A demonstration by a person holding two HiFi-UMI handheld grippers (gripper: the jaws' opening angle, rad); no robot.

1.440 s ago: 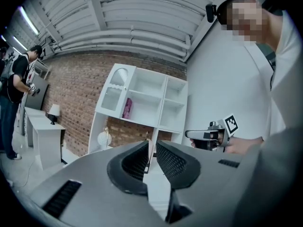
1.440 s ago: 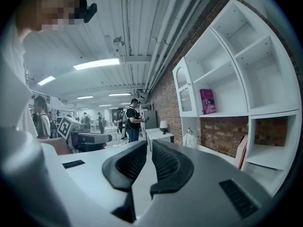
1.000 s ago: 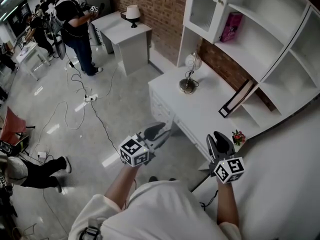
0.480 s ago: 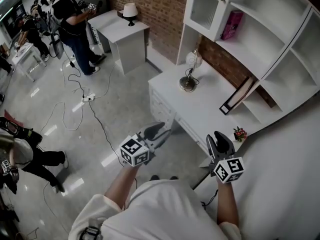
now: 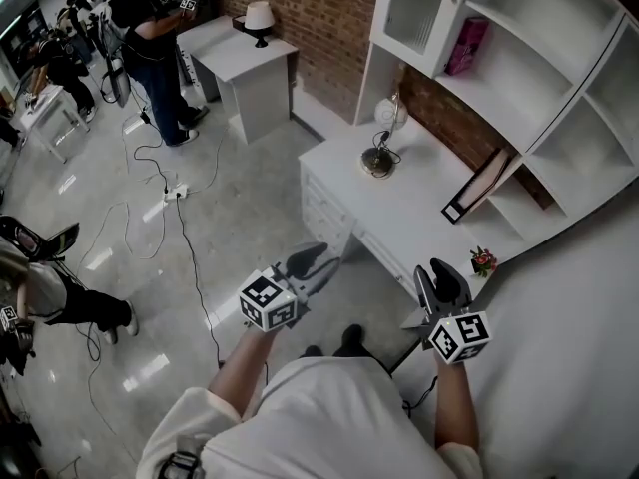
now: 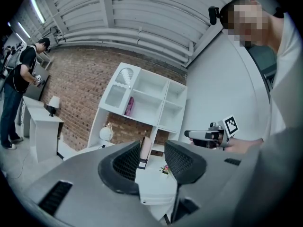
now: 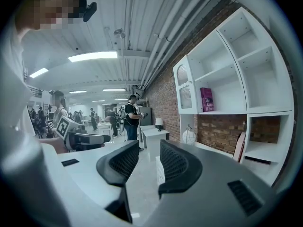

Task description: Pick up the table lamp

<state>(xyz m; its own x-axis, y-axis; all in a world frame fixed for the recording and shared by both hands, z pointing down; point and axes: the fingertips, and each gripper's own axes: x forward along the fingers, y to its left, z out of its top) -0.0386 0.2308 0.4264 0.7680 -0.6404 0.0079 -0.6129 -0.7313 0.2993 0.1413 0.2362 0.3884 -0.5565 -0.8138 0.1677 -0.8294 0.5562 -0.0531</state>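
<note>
The table lamp (image 5: 382, 143), with a white globe shade on a thin metal stem and a round base, stands at the far left end of the white desk (image 5: 404, 218). It also shows small in the left gripper view as the lamp (image 6: 105, 134), and in the right gripper view as the lamp (image 7: 189, 136). My left gripper (image 5: 318, 262) hovers over the floor in front of the desk, open and empty, well short of the lamp. My right gripper (image 5: 444, 272) is near the desk's near right corner, also open with nothing between its jaws. In their own views, the left gripper (image 6: 152, 150) and the right gripper (image 7: 149, 150) point level toward the desk.
A white shelf unit (image 5: 559, 78) above the desk holds a pink book (image 5: 467, 46). A black-edged board (image 5: 474, 193) leans at the back, and a small flower pot (image 5: 483, 260) sits near my right gripper. A second table with a small lamp (image 5: 258, 18), a standing person (image 5: 150, 38) and floor cables (image 5: 190, 257) are at the left.
Both grippers have crept a little toward the desk, and my shoe now shows below them. The people at the left of the room have shifted.
</note>
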